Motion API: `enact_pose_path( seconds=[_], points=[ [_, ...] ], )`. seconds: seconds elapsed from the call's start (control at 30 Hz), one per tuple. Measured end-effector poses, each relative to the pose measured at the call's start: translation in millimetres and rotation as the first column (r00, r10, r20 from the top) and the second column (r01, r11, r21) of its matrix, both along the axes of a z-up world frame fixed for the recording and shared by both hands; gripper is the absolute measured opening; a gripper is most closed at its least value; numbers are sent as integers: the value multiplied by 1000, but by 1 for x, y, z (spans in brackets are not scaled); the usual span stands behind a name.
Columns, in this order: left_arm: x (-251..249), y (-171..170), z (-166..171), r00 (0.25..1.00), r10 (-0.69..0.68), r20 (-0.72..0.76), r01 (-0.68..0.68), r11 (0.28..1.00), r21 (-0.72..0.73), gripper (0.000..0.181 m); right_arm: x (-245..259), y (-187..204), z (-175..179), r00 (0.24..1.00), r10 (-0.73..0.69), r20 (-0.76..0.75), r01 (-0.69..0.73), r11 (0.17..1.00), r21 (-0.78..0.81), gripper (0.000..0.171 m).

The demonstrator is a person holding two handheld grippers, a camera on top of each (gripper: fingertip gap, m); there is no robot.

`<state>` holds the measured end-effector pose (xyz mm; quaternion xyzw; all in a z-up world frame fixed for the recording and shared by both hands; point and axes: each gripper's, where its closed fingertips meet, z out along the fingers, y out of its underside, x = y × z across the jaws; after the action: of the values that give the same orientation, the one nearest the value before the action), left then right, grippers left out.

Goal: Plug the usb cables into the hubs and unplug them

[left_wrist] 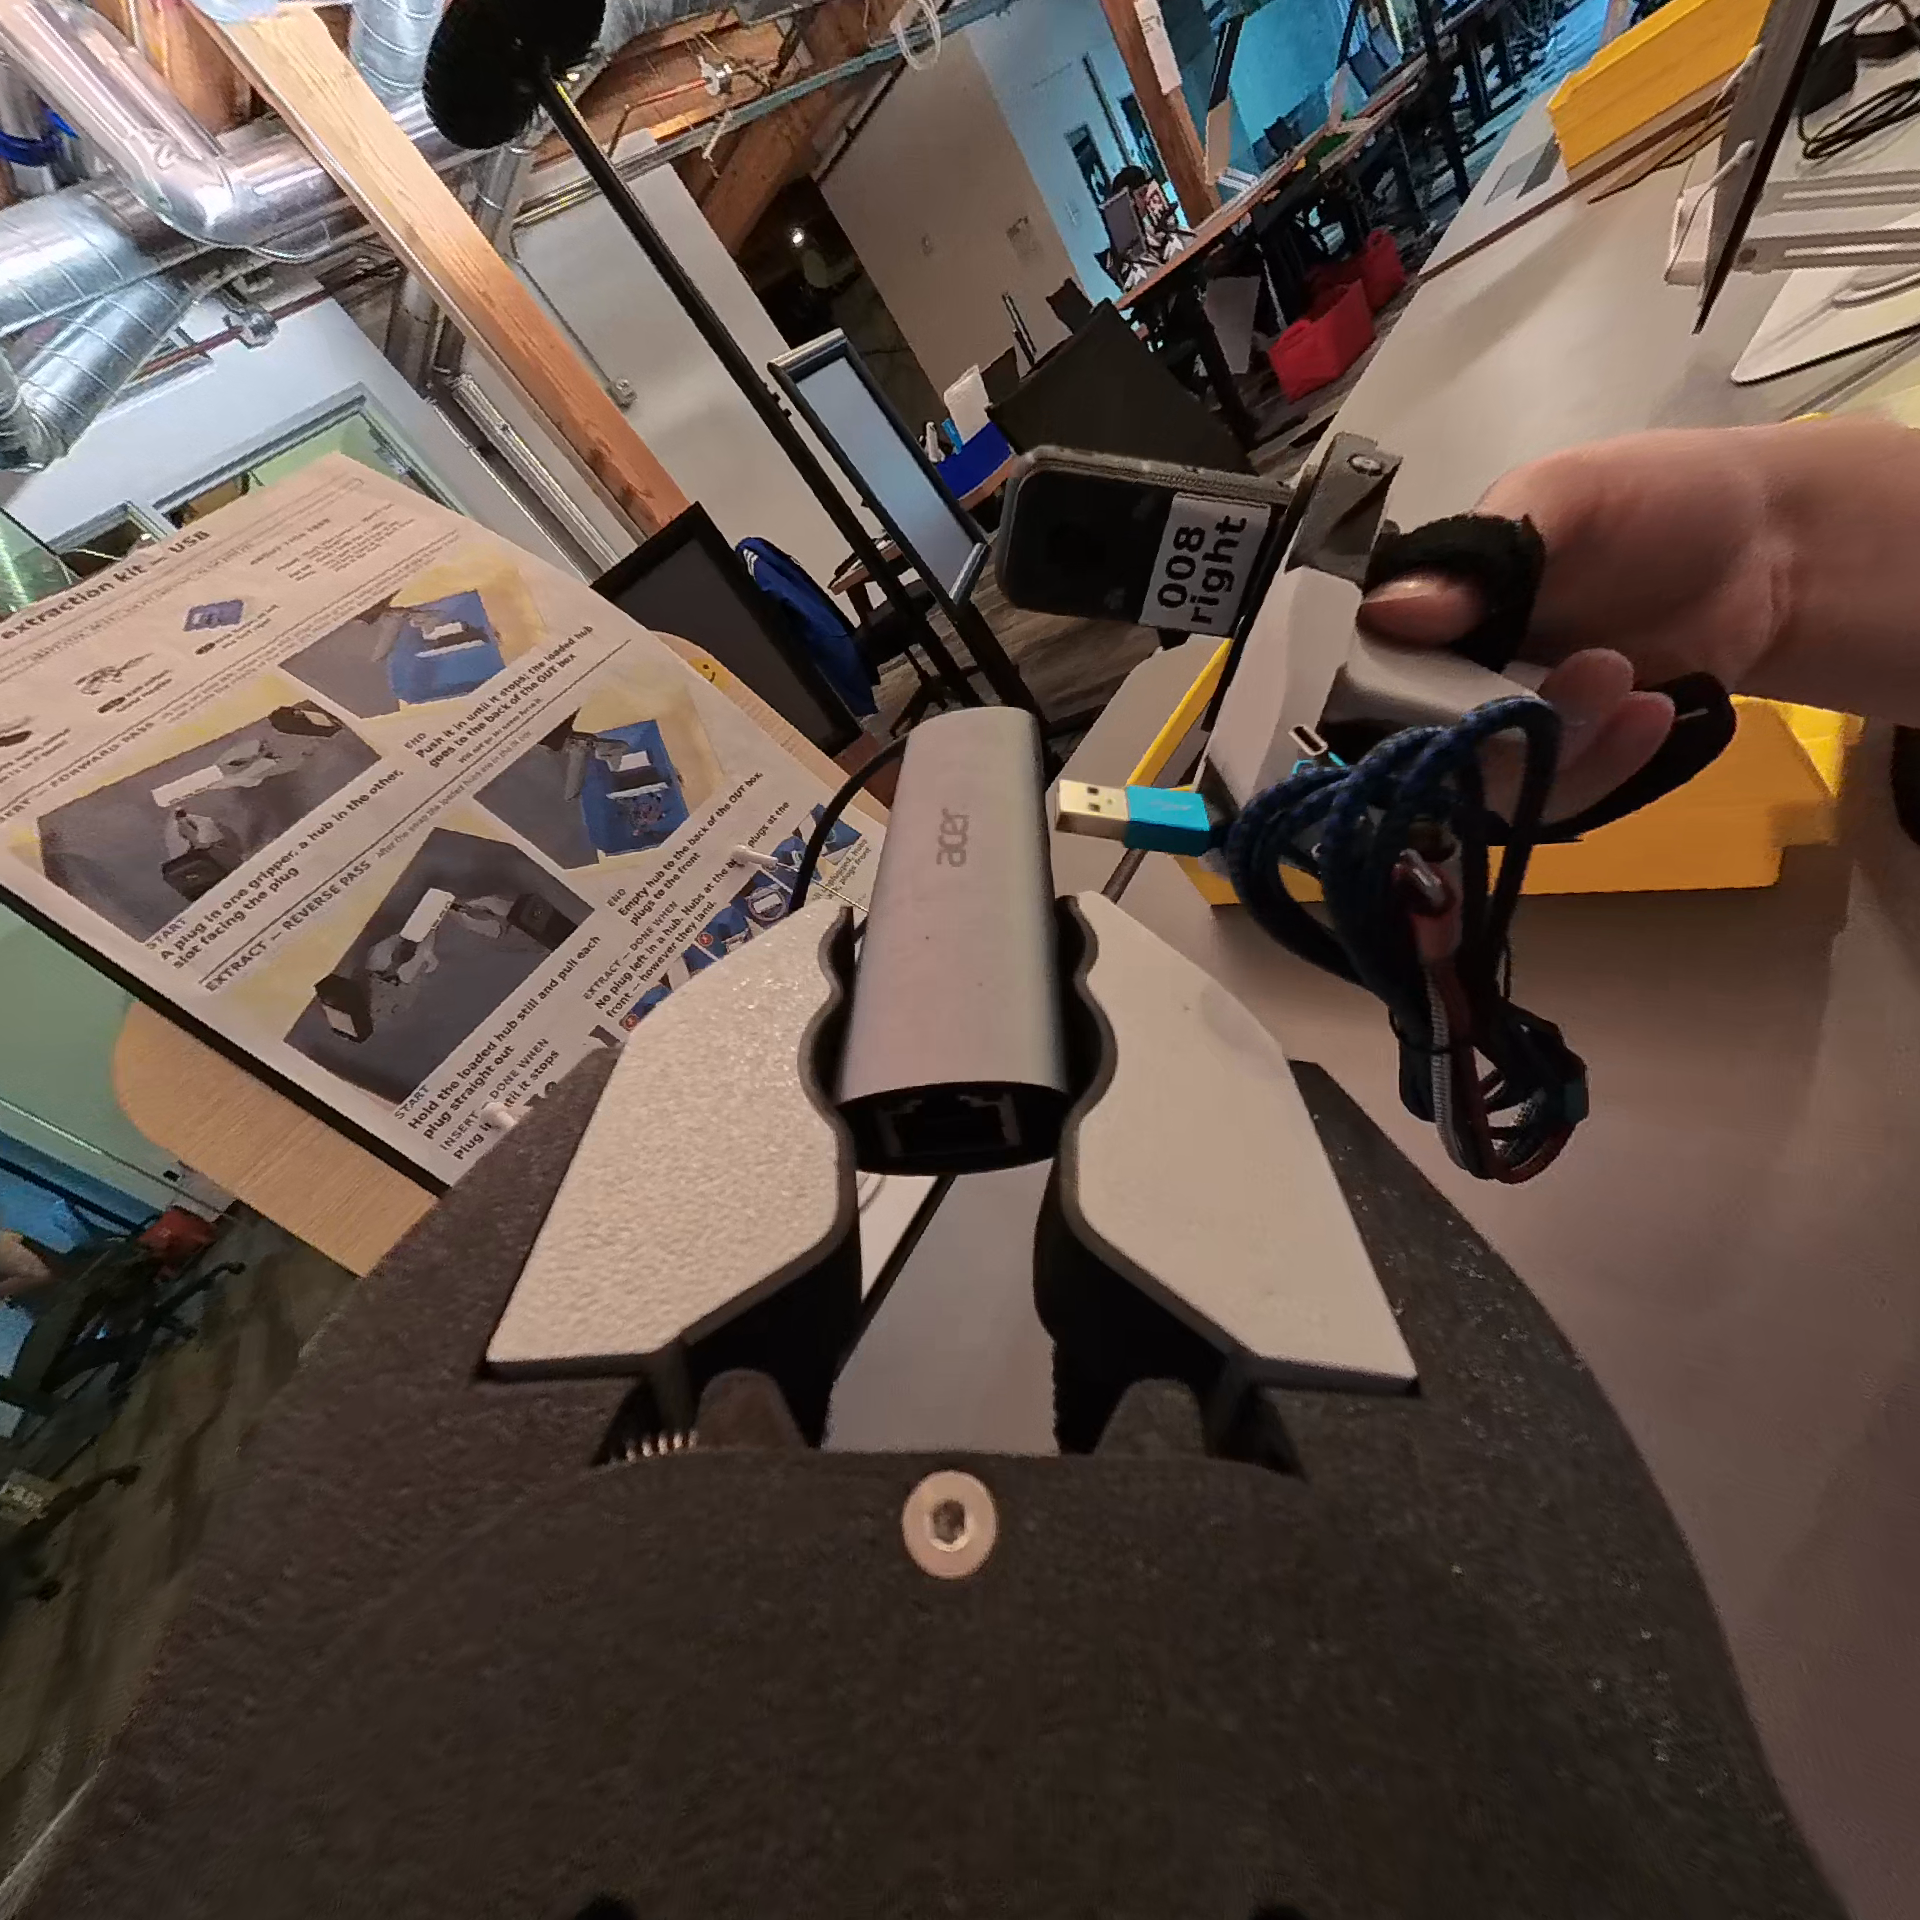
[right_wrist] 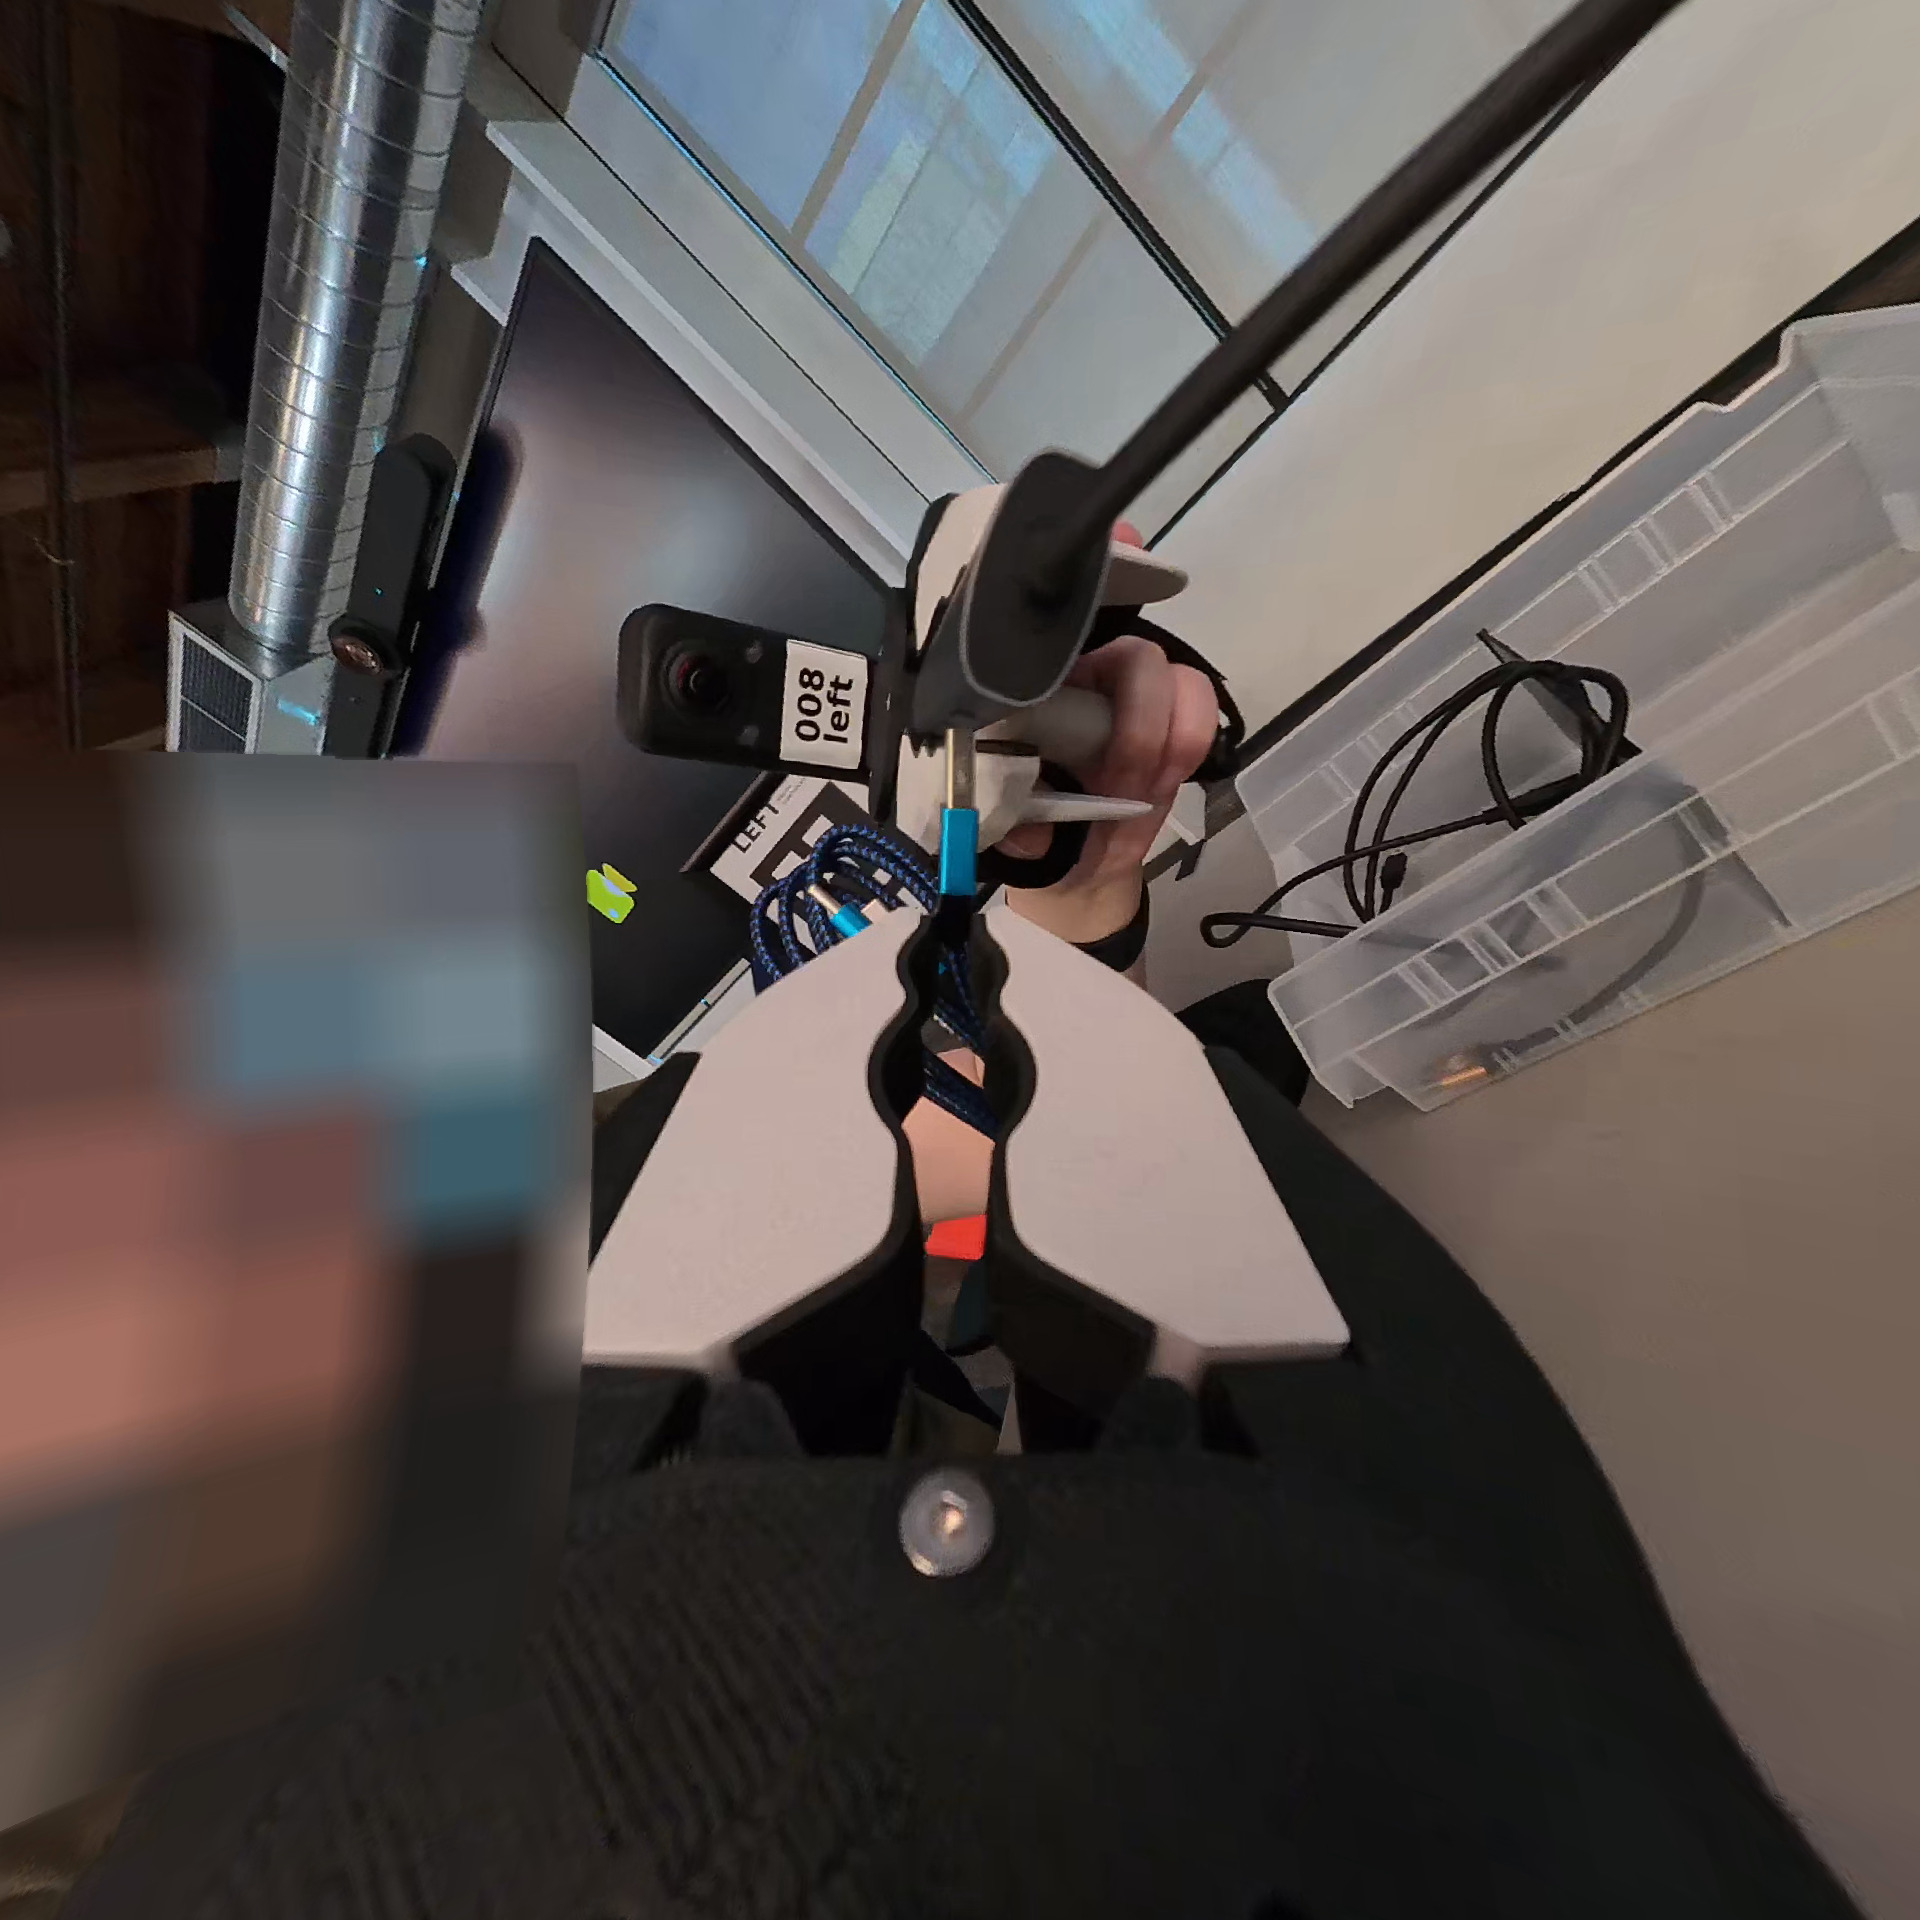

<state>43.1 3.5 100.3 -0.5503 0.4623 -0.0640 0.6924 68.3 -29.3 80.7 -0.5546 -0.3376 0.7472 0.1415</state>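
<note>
Open workshop, exposed timber beams and ribbed silver ducting overhead; smooth grey desk (left_wrist: 1558, 1039) below. Left tongs (left_wrist: 951, 997): two pale, grainy plastic fingers (left_wrist: 686, 1122) with scalloped inner edges, closed on a grey metal hub (left_wrist: 956, 935), a rounded rectangular bar held at its near half, its square network port facing the camera and a thin black lead leaving its far end. Right tongs (right_wrist: 948, 940): same pale scalloped fingers (right_wrist: 769, 1143), closed on the braided cord just behind a USB plug (right_wrist: 957, 821), whose bright blue sleeve and flat metal tip stand out past the fingertips. In the left wrist view the plug (left_wrist: 1132, 816) points sideways at the long side of the hub, close but not touching. In the right wrist view its tip sits just below the hub's (right_wrist: 1013, 603) end, contact not resolvable. The rest of the cable (left_wrist: 1455, 935), blue-and-black woven braid with some red strands, hangs in a loose bundle beneath the right tongs (left_wrist: 1226, 821). A hand (left_wrist: 1662, 582) with black fabric straps holds the right tool. Further out: a yellow plastic bin (left_wrist: 1714, 821) on the desk behind the cable, a propped printed instruction sheet (left_wrist: 343, 790) at left, and a clear compartmented plastic tray (right_wrist: 1621, 748) holding thin black cords.
</note>
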Motion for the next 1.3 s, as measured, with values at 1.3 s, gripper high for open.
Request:
enact_pose_path(
  seconds=[1.3],
  points=[
    [-5,1,-8,990,51,-133,-39,995,88,36,-2,9,-4,999,3,-37,-8,992,-126,5]
  ],
)
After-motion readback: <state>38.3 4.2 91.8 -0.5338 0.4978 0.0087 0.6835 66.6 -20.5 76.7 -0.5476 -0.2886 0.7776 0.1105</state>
